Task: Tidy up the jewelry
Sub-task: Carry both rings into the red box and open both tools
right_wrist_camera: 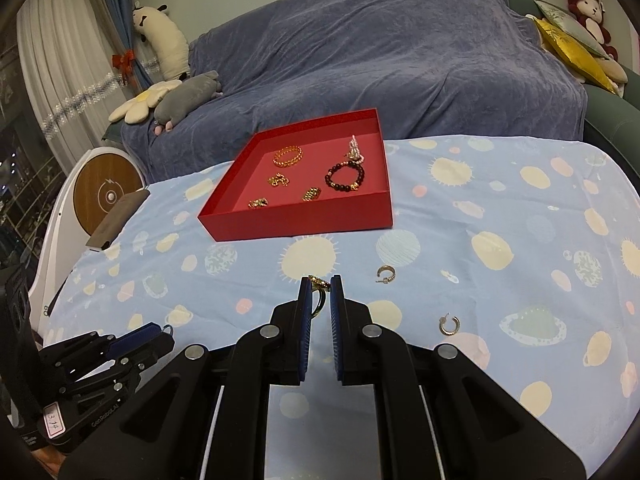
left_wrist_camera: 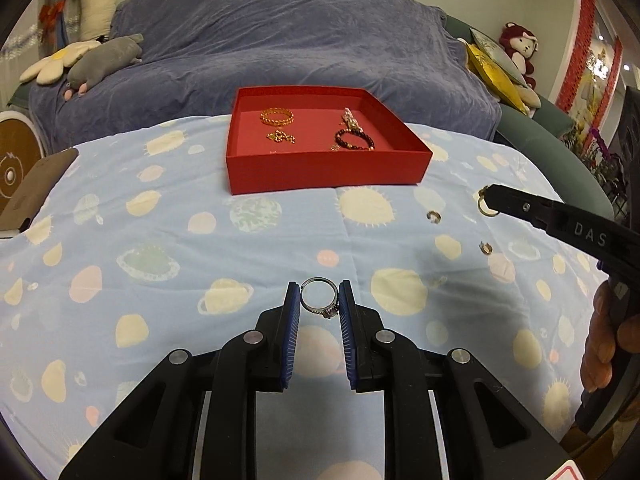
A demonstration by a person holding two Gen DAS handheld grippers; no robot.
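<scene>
Left wrist view showing left tongs [left_wrist_camera: 319,300] pinching a silver ring [left_wrist_camera: 319,298] across its band, stone low and against the right pad, raised just above the counter [left_wrist_camera: 160,280]. Right wrist view showing right tongs [right_wrist_camera: 319,294] pinching a gold ring [right_wrist_camera: 319,292] edge-on between the blue pads, ornate top peeping above the tips. Judging both rings light, rigid and smooth, hence liable to twist or squirt out of a narrow two-point hold; gripping across the band, clear of the stone, appearing soundest. Red box [right_wrist_camera: 300,228] standing farther back on the counter, well apart from both tongs, already holding a gold bangle [right_wrist_camera: 288,156], a dark bead bracelet [right_wrist_camera: 346,178] and several small gold pieces. Two hoop earrings [right_wrist_camera: 386,274] [right_wrist_camera: 449,325] lying loose on the cloth to the right of the right tongs. Noting a low box wall needing clearing before release, open floor space toward the box's near right corner, and an unobstructed run of cloth ahead; counter edge falling away on the left beside a brown case [right_wrist_camera: 118,218].
</scene>
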